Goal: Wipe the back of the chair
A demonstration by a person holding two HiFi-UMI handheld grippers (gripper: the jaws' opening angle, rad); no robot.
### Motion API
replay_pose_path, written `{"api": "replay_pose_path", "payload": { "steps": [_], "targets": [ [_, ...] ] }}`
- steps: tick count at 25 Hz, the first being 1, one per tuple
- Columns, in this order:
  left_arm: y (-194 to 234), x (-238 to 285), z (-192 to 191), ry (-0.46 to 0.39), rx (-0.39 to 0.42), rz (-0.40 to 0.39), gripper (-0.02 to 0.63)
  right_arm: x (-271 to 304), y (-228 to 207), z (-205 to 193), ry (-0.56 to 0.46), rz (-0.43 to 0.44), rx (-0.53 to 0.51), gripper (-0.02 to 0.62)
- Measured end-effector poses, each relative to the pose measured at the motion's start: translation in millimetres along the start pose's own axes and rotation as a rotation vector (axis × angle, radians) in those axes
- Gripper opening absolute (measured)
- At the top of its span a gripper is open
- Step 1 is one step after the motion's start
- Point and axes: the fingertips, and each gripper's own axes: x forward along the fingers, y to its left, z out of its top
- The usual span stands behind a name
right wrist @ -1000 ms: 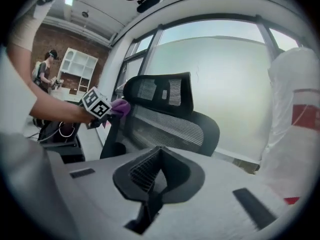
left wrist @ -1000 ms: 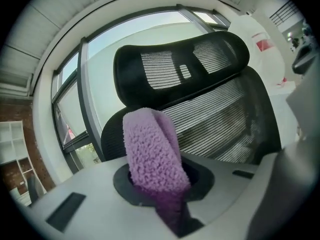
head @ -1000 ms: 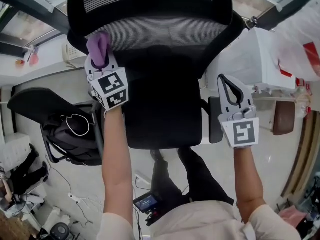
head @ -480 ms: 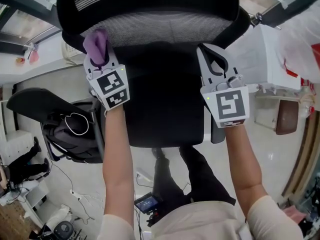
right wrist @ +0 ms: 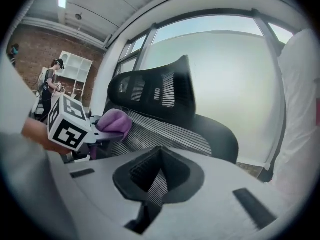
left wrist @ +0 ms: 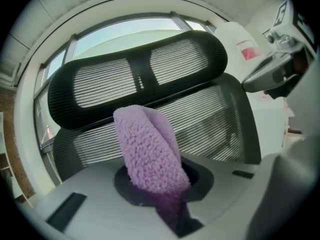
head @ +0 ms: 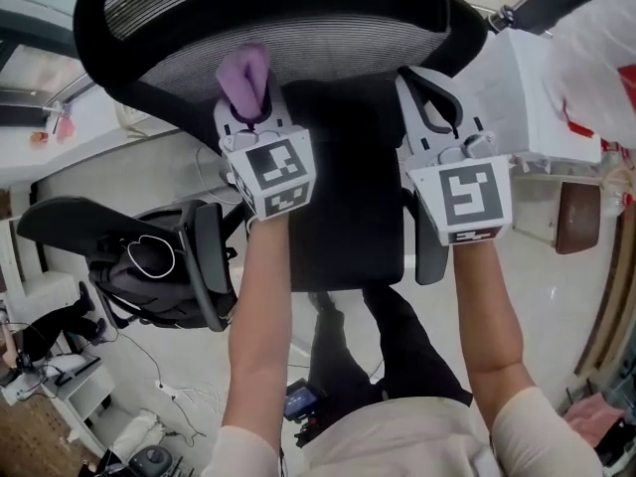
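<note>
The black office chair's mesh back [head: 298, 48] fills the top of the head view, with its seat [head: 348, 197] below. My left gripper [head: 245, 105] is shut on a folded purple cloth [head: 243, 73], which sits against the lower middle of the mesh. In the left gripper view the cloth [left wrist: 150, 154] stands up in front of the mesh back [left wrist: 215, 119] and the headrest [left wrist: 135, 79]. My right gripper [head: 429, 97] is shut with nothing in it, close to the back's right side. Its own view shows the mesh [right wrist: 170, 129] and the cloth [right wrist: 114, 120] to the left.
A second dark chair with a bag [head: 129, 256] stands at the left beside this chair's armrest [head: 209, 276]. A white cabinet [head: 527, 107] and a white plastic bag [head: 606, 58] are at the right. A person [right wrist: 50, 81] stands far off by shelves.
My left gripper has slid right along the chair back with the cloth. My right gripper came up from the lower right to beside the backrest.
</note>
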Motion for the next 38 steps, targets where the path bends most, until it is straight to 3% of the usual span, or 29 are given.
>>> {"api": "replay_pose_path", "payload": {
  "steps": [5, 10, 15, 18, 21, 31, 34, 38],
  "targets": [
    [-99, 2, 40, -0.051, -0.012, -0.147, 0.054, -28, -42, -21, 0.030, -0.074, 0.031, -0.006],
    [-203, -11, 79, -0.112, 0.056, -0.337, 0.055, -53, -75, -40, 0.046, -0.141, 0.053, -0.006],
    [-210, -12, 82, -0.113, 0.056, -0.356, 0.055, -67, -79, -42, 0.052, -0.152, 0.062, -0.006],
    [-192, -10, 70, -0.096, 0.060, -0.328, 0.055, -67, -74, -38, 0.036, -0.149, 0.058, -0.006],
    [-149, -5, 40, -0.049, 0.040, -0.255, 0.055, -60, -59, -34, 0.037, -0.124, 0.047, -0.006],
    [96, -16, -74, 0.115, -0.093, 0.104, 0.055, -12, 41, -18, 0.039, 0.018, 0.013, -0.006],
    [128, -22, -97, 0.147, -0.099, 0.139, 0.055, -1, 67, -14, 0.057, 0.052, 0.004, -0.006],
    [136, -25, -106, 0.147, -0.108, 0.135, 0.055, 7, 85, -9, 0.049, 0.075, -0.011, -0.006]
  ]
}}
